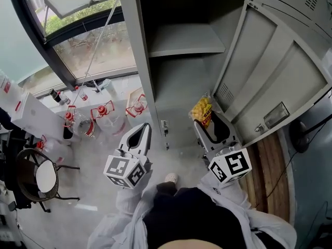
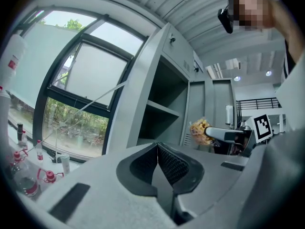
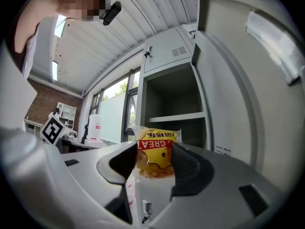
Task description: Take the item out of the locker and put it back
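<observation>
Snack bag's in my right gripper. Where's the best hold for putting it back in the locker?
Likely the lower half, from its bottom end, as the right gripper has it: its jaws squeeze the soft snack bag from both sides, leaving its top free to enter first.

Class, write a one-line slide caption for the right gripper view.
The right gripper holds a yellow snack bag between its jaws, in front of the open grey locker.
</observation>
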The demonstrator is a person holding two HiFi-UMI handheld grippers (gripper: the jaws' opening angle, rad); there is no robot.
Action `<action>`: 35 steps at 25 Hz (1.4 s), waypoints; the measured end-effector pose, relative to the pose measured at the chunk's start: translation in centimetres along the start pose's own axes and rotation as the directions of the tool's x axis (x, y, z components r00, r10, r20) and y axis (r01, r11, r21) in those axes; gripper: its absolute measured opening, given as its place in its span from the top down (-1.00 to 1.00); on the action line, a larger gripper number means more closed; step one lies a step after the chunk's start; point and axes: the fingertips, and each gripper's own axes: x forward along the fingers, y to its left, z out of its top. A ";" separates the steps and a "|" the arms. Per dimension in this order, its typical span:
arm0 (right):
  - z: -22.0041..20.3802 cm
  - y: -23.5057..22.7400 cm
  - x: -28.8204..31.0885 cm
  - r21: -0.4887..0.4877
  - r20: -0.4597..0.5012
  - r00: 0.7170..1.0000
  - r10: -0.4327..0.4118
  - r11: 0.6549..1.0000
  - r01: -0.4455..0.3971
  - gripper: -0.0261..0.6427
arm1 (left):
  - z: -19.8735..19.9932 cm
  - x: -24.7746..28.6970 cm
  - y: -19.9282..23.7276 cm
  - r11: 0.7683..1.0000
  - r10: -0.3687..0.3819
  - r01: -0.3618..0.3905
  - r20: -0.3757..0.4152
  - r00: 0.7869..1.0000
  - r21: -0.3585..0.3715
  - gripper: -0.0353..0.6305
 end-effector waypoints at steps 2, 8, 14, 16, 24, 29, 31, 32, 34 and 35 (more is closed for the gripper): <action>0.1 -0.6 2.3 -0.044 -0.001 1.000 -0.005 0.999 0.005 0.27 | 0.2 0.0 0.8 1.000 0.014 -0.014 0.007 1.000 -0.002 0.87; -0.4 -2.9 8.8 -0.158 -0.043 0.998 -0.045 0.987 0.038 0.27 | 0.7 0.1 3.2 0.999 0.040 -0.040 0.026 0.999 -0.004 0.87; -2.5 -4.6 14.8 -0.215 -0.148 0.988 -0.046 0.976 0.013 0.27 | 1.0 0.8 5.1 0.998 0.054 -0.053 0.042 0.998 -0.013 0.87; -3.3 -4.8 16.5 -0.186 -0.206 0.978 -0.033 0.983 -0.006 0.27 | 1.2 1.3 5.6 0.999 0.051 -0.051 0.046 0.998 -0.010 0.87; -6.9 -5.9 23.8 -0.249 -0.392 0.920 0.000 0.963 -0.106 0.27 | 1.7 3.3 7.2 1.000 0.023 -0.023 0.052 0.998 0.002 0.87; -8.3 -6.1 27.9 -0.353 -0.470 0.883 -0.015 0.920 -0.172 0.27 | 1.5 4.4 8.4 1.000 0.012 -0.012 0.039 0.999 0.005 0.87; -9.1 -6.0 28.7 -0.364 -0.501 0.866 -0.010 0.909 -0.201 0.27 | 1.5 4.7 8.7 1.000 0.005 -0.006 0.030 1.000 0.006 0.87; -9.6 -5.9 29.1 -0.367 -0.520 0.854 -0.006 0.904 -0.217 0.27 | 1.4 4.9 8.9 1.000 0.004 -0.004 0.027 1.000 0.005 0.87; -10.9 -5.8 29.4 -0.369 -0.567 0.824 -0.005 0.896 -0.248 0.27 | 1.4 5.2 9.1 1.000 0.003 -0.003 0.023 1.000 -0.001 0.87; -11.4 -5.8 29.4 -0.368 -0.588 0.809 -0.007 0.892 -0.260 0.26 | 1.3 5.4 9.1 1.000 0.000 0.000 0.022 1.000 -0.003 0.87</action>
